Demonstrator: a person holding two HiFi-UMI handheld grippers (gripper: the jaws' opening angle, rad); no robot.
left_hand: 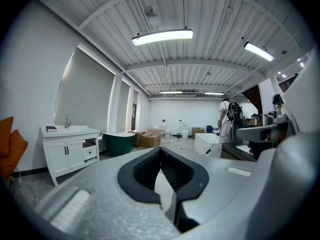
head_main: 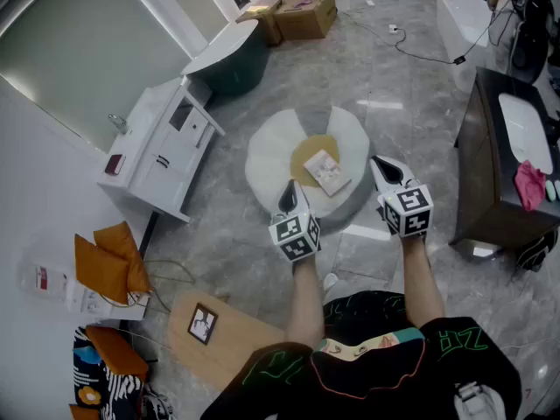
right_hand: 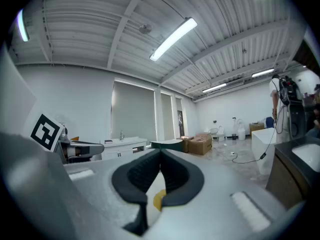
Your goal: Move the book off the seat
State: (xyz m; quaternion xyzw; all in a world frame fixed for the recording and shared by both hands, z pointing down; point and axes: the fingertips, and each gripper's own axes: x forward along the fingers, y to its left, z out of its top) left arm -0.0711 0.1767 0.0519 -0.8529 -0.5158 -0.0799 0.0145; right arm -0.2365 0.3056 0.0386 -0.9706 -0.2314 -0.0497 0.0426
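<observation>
Left gripper [head_main: 290, 191] shut, tip overlapping seat [head_main: 265, 160], book [head_main: 327, 171] uncovered

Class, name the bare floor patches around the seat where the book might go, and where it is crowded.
Bare grey floor lies between the white seat and the dark cabinet, and between the white seat and the cardboard boxes. Crowded at lower left: orange cushions, a wooden board and the white vanity. The book lies at the seat's centre.

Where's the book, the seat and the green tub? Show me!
book [head_main: 325, 171], head view, middle of its cover.
seat [head_main: 265, 160], head view, its white left edge.
tub [head_main: 236, 68], head view, its dark green side.
</observation>
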